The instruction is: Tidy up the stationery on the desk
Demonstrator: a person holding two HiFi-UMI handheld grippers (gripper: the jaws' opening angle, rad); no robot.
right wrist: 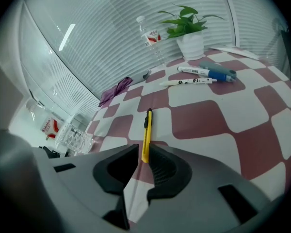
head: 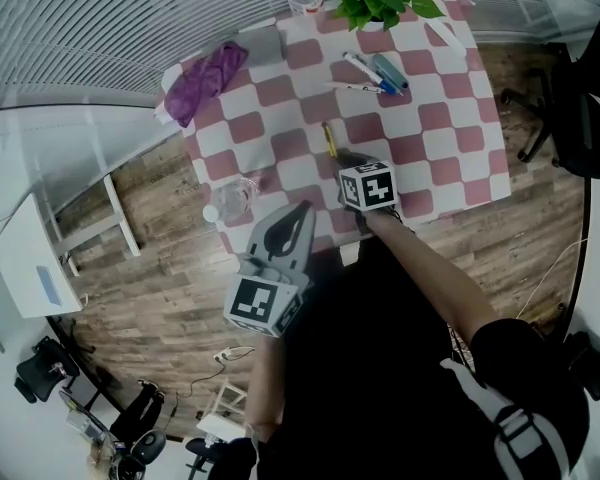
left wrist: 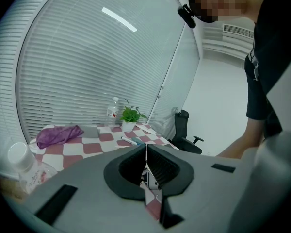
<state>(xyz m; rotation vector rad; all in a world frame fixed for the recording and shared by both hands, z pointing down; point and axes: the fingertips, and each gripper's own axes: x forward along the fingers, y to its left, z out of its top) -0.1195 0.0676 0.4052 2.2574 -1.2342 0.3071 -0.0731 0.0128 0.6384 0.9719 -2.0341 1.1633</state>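
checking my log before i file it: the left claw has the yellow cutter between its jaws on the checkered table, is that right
Not quite. It is the right claw that has the yellow cutter between its jaws, as the right gripper view shows. The left claw is shut with nothing in it. The cutter does lie on the checkered table.

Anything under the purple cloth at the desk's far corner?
A white edge pokes out from under the cloth at the desk's edge, and a grey flat item lies at its other end. Whatever else the cloth covers is hidden by its folds.
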